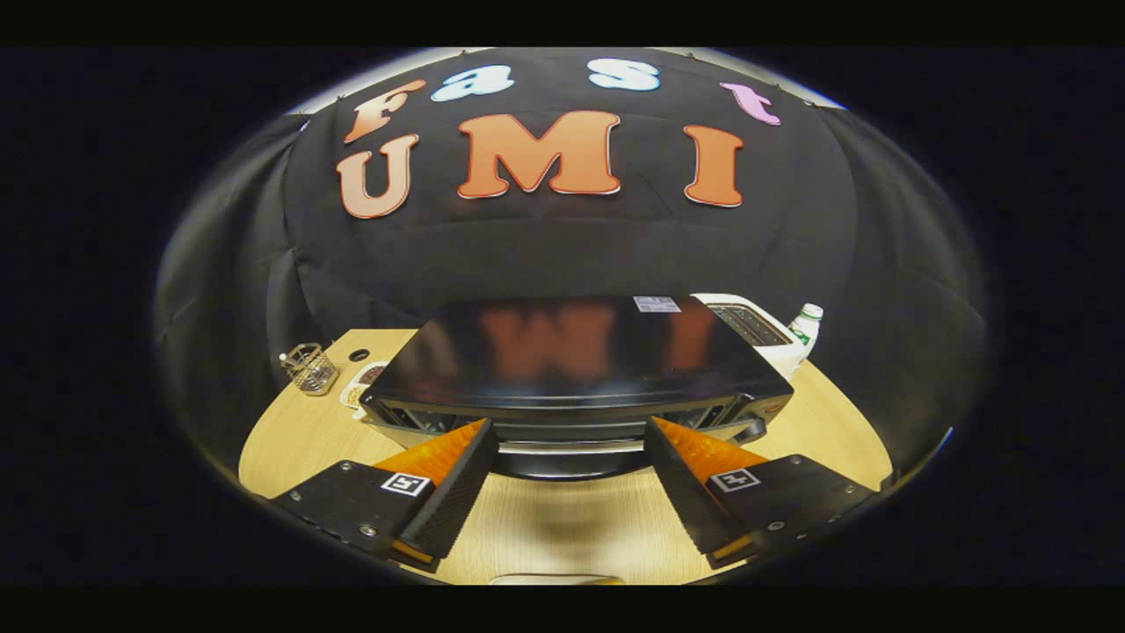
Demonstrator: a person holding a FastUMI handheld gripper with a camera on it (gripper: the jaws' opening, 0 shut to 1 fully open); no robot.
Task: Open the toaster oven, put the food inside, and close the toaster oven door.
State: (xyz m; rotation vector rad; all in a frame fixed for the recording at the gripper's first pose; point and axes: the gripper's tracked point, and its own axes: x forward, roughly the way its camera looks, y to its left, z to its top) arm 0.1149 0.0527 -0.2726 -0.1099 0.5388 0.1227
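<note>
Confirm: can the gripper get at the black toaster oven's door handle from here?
Probably yes. The gripper is open, fingers spread either side of the black toaster oven's silver door handle, just ahead, with nothing between them.

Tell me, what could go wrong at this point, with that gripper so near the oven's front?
Three risks, as I judge them:
1. The gripper is open, its fingers straddling the toaster oven's door handle; closing off-centre could let the smooth bar slip.
2. Pulling the handle might drag the whole oven across the table instead of opening the door.
3. The white toaster and bottle stand close behind; a shoved oven could knock them.
</note>
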